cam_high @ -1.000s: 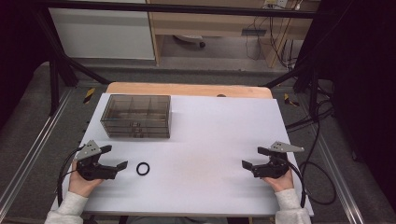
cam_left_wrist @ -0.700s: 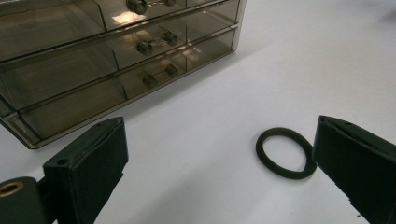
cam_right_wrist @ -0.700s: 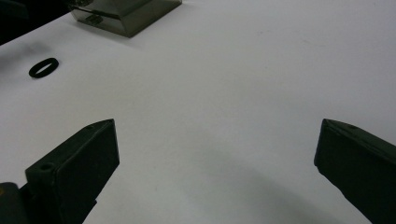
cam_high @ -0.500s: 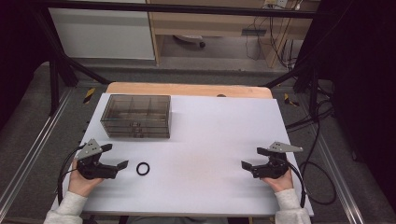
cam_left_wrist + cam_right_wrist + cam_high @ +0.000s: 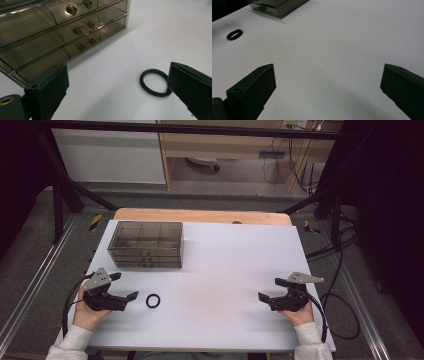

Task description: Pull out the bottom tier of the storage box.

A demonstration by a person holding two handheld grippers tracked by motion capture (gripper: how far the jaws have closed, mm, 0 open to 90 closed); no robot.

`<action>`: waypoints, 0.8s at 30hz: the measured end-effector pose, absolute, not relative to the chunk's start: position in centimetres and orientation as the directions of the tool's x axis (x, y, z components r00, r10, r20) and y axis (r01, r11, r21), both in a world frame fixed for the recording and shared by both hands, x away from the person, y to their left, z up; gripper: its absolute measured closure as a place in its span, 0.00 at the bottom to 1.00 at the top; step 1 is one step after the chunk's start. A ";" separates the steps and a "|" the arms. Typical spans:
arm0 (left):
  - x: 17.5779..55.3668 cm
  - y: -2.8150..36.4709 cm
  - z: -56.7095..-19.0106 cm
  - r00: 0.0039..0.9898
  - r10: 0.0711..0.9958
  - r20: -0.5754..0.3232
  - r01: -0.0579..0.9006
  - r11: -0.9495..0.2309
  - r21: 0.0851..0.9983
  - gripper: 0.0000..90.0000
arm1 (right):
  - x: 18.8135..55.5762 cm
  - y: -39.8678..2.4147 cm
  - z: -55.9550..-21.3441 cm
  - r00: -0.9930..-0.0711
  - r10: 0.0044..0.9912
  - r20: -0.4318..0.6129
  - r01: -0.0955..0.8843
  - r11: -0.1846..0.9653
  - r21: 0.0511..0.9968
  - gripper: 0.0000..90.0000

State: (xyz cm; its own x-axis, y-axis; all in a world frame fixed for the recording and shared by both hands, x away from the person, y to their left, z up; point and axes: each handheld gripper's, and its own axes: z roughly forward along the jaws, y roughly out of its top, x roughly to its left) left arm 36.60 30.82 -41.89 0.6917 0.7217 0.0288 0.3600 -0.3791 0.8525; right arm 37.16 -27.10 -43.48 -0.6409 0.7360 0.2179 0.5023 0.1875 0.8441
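Note:
A small black ring (image 5: 148, 301) lies flat on the white table (image 5: 230, 265), near the front left. My left gripper (image 5: 125, 286) is open just left of it, held in a hand. In the left gripper view the ring (image 5: 142, 82) lies close to the inner side of the right jaw, and the gripper (image 5: 118, 67) holds nothing. My right gripper (image 5: 270, 289) is open at the front right, far from the ring. In the right gripper view its jaws (image 5: 329, 67) stand wide over bare table, with the ring (image 5: 228, 36) far off at the upper left.
A smoky see-through drawer box (image 5: 146, 245) stands at the back left, its knobbed drawer fronts (image 5: 82, 27) facing me and shut. Its corner (image 5: 279, 6) shows in the right gripper view. A wooden strip (image 5: 200, 215) runs along the table's far edge.

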 end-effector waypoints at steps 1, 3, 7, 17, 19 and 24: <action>36.6 30.8 -41.9 0.692 0.721 0.034 0.358 -0.384 0.851 0.04 | 37.2 -27.1 -43.5 -0.641 0.737 0.214 0.500 0.190 0.845 0.01; 36.6 30.6 -41.8 0.695 0.718 0.041 0.355 -0.392 0.849 0.04 | 37.2 -27.1 -43.5 -0.639 0.738 0.217 0.504 0.188 0.843 0.01; 36.7 30.5 -41.7 0.696 0.715 0.060 0.350 -0.410 0.842 0.04 | 37.2 -27.1 -43.5 -0.640 0.738 0.214 0.503 0.193 0.842 0.01; 37.0 30.4 -41.1 0.695 0.712 0.102 0.332 -0.444 0.832 0.04 | 37.2 -27.0 -43.6 -0.641 0.737 0.214 0.506 0.195 0.841 0.01; 37.0 30.3 -41.0 0.697 0.708 0.113 0.327 -0.454 0.828 0.04 | 37.2 -26.9 -43.5 -0.641 0.736 0.215 0.506 0.195 0.840 0.01; 37.1 30.0 -40.8 0.695 0.702 0.158 0.314 -0.494 0.811 0.04 | 37.2 -26.9 -43.5 -0.638 0.738 0.219 0.509 0.192 0.839 0.01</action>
State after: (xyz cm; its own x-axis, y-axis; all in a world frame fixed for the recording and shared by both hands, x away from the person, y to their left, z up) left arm 37.11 29.99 -40.77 0.6949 0.7015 0.1580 0.3141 -0.4938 0.8109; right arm 37.20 -26.94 -43.54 -0.6383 0.7381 0.2186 0.5091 0.1917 0.8391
